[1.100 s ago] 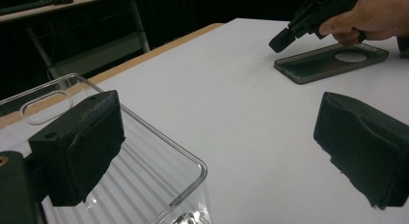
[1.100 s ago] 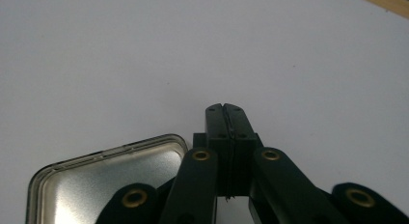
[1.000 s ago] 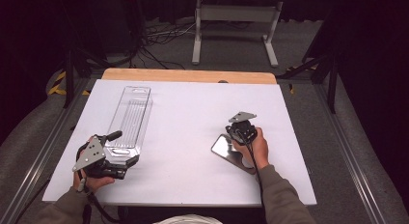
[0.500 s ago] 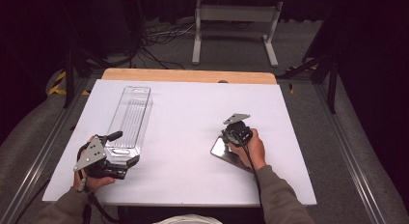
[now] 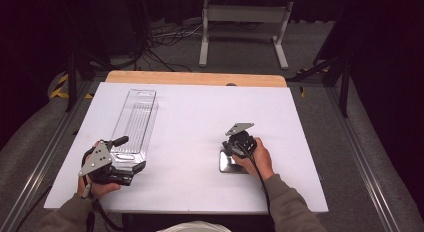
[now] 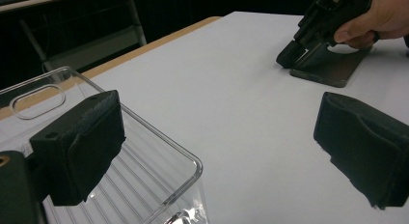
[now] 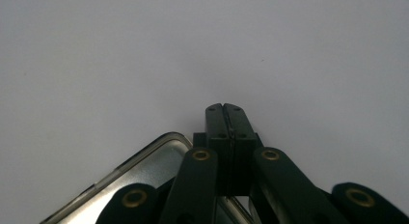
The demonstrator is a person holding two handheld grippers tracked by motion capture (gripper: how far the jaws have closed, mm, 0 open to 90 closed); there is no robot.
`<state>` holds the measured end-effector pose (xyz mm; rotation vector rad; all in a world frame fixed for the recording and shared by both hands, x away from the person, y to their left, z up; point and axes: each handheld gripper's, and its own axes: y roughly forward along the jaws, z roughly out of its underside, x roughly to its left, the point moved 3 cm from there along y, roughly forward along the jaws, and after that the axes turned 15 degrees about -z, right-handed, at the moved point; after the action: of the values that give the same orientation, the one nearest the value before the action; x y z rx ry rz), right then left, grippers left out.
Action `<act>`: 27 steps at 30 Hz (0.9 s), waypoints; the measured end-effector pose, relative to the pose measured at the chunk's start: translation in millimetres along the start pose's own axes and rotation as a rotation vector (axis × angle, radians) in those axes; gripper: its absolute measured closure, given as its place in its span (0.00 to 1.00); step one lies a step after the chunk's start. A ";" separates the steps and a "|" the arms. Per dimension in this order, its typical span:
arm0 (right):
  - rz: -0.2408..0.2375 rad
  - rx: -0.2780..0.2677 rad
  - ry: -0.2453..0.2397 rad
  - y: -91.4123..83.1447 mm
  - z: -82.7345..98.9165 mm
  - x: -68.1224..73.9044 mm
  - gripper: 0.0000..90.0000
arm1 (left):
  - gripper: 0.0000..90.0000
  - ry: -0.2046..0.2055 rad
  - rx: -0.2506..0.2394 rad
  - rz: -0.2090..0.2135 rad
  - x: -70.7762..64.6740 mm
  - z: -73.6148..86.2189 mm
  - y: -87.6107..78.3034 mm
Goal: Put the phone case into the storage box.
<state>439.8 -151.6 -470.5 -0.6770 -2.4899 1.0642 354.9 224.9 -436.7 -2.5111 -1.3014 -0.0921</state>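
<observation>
- High view: a white bench (image 5: 190, 142) carries a long clear plastic tray (image 5: 136, 123) on its left side and a flat, shiny metal plate (image 5: 231, 163) at the right front.
- The left tongs (image 5: 131, 153) sit at the tray's near end, held by the person's left hand (image 5: 95, 184).
- Left gripper view: the left tongs (image 6: 217, 151) stand wide apart, one black pad over the tray's (image 6: 144, 171) rounded corner, the other out over bare bench (image 6: 231, 113); nothing is gripped between them.
- The right tongs (image 5: 229, 151) point down at the plate's far edge, with the right hand (image 5: 255, 159) wrapped around them.
- Right gripper view: the right tongs (image 7: 224, 109) are pressed together, tips over the white bench (image 7: 193, 50) just past the plate's (image 7: 144, 171) rounded corner; whether they pinch the plate's edge cannot be told.
</observation>
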 end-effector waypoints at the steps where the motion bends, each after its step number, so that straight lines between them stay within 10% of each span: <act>1: 0.000 0.001 -0.003 -0.4 0.8 1.9 1.00 | 0.05 -0.002 0.003 0.001 -0.2 0.1 0.1; 27: -0.081 0.058 -0.125 -22.3 33.4 50.4 1.00 | 0.05 -0.008 0.025 -0.005 -3.1 0.8 6.2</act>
<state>375.6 -156.6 -469.5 -0.5020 -2.5562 1.1764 358.1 219.3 -439.5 -2.4901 -1.3033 -0.0665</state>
